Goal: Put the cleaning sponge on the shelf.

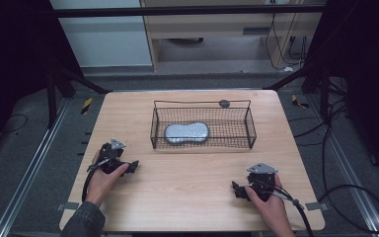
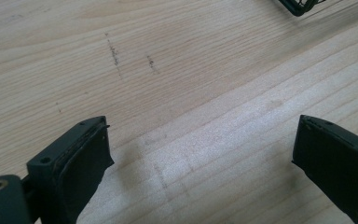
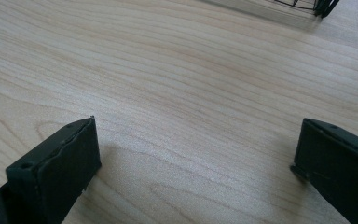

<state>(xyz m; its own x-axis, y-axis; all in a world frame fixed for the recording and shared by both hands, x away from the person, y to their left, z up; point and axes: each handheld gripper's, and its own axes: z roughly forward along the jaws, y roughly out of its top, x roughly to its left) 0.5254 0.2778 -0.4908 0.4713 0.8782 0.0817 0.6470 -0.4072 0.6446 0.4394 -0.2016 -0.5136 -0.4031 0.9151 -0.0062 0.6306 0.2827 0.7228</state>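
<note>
The grey sponge point(image 1: 187, 133) lies in the wire basket point(image 1: 250, 129) near the tabletop's point(image 1: 187, 197) far edge, well apart from the left claw point(image 1: 134, 167) and right claw point(image 1: 236, 189) by the near corners. It is peanut-shaped, speckled, its long axis parallel to the far edge. Both claws gape empty.

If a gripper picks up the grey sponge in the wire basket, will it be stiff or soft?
The grey sponge looks padded and rounded, so probably soft and light. Lying flat in the wire basket, it is unlikely to roll. Its speckled surface seems not slippery.
</note>
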